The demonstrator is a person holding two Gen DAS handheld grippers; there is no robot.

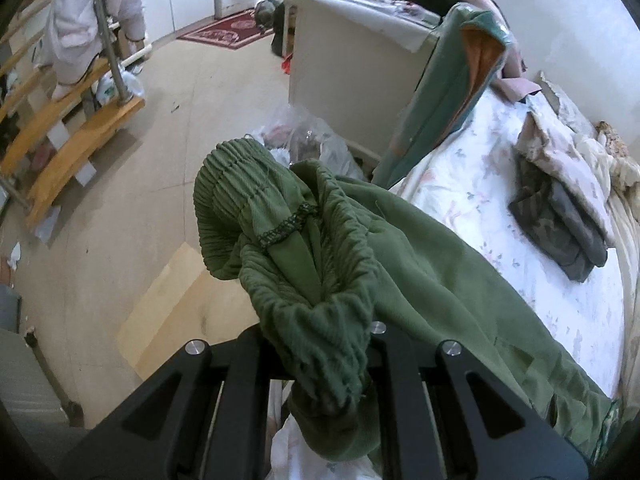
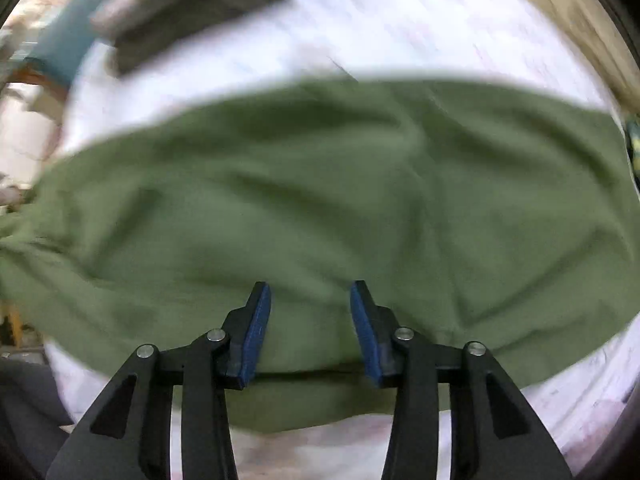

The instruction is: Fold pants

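While left gripper (image 1: pixel 320 344) clamps pants (image 1: pixel 304 240), right gripper (image 2: pixel 310 292) gaping

No legible text, label or brand anywhere, perhaps through blur.

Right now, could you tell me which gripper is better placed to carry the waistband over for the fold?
Left: the left gripper already clamps the green pants at the waistband; the right gripper hovers open.

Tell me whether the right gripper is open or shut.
Open: the right gripper has its blue pads set apart above the green pants, gripping nothing.
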